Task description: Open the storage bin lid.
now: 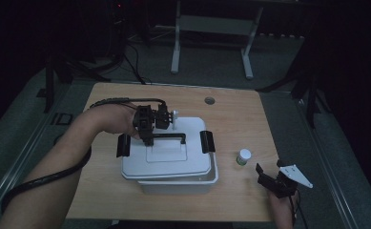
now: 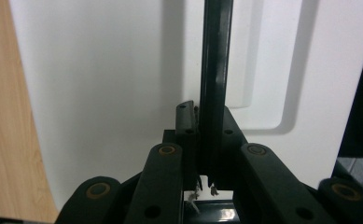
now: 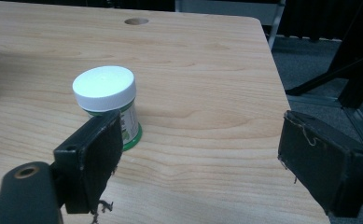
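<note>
High view: the left gripper (image 1: 150, 128) is clamped on the black handle (image 1: 170, 137) of a white lid (image 1: 166, 155), which sits askew on a white box (image 1: 176, 183) at the middle of the wooden table (image 1: 231, 114); the lid's near edge overhangs the box's left side while the box rim shows at the right, and black latches (image 1: 207, 141) stand at the lid's left and right ends. The right gripper (image 1: 269, 179) rests at the near right corner, jaws wide and holding nothing, with a small white-capped jar (image 1: 243, 156) standing just beyond it, apart from the box. Left gripper view: the jaws are nearly together, pinching the thin handle bar (image 2: 214, 84) off its centre, above the lid's white top (image 2: 104, 79). Judgement: because the grip sits toward one end of the bar, the lid is likely to tilt or swing as it is carried, and a latch could snag the box rim and drag the box across the table; the smooth, narrow bar might also slide between the pads. Right gripper view: the right gripper (image 3: 200, 161) is spread wide, its left pad (image 3: 97, 158) just in front of the jar (image 3: 108, 105), whether touching cannot be told. Judgement: a careless sideways shift of this hand could tip the light jar or push it toward the table's right edge
</note>
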### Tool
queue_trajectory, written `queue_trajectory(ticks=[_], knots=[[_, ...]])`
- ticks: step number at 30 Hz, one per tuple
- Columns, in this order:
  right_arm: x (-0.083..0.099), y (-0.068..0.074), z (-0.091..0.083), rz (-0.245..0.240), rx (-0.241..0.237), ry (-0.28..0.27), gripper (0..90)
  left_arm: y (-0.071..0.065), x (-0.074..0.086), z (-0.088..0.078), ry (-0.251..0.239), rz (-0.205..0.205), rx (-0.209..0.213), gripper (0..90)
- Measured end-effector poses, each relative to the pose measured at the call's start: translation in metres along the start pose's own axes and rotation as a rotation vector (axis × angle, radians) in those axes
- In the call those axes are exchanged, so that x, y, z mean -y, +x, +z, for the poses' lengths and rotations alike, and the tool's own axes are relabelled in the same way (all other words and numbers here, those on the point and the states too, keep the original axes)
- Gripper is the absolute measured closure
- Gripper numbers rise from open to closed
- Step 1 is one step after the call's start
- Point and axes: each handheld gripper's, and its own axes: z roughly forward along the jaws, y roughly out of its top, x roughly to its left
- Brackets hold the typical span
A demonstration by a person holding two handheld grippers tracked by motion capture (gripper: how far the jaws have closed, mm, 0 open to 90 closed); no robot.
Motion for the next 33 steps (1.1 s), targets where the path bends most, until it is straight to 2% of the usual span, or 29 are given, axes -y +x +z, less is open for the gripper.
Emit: queue_trajectory(ticks=[12, 20, 25, 33], knots=[[0.0, 0.0, 0.001, -0.006, 0.002, 0.006, 13.8, -0.002, 0.041, -0.008, -0.024, -0.064, -0.007, 83.6], [0.0, 0.001, 0.001, -0.012, 0.008, 0.012, 13.8, -0.003, 0.074, -0.012, -0.036, -0.128, 0.003, 83.7], [0.0, 0.002, 0.001, -0.012, 0.01, 0.014, 13.8, -0.004, 0.103, -0.013, -0.038, -0.187, 0.002, 83.7], [-0.001, 0.002, 0.001, -0.019, 0.013, 0.018, 13.8, -0.006, 0.155, -0.007, -0.042, -0.311, 0.006, 83.7]])
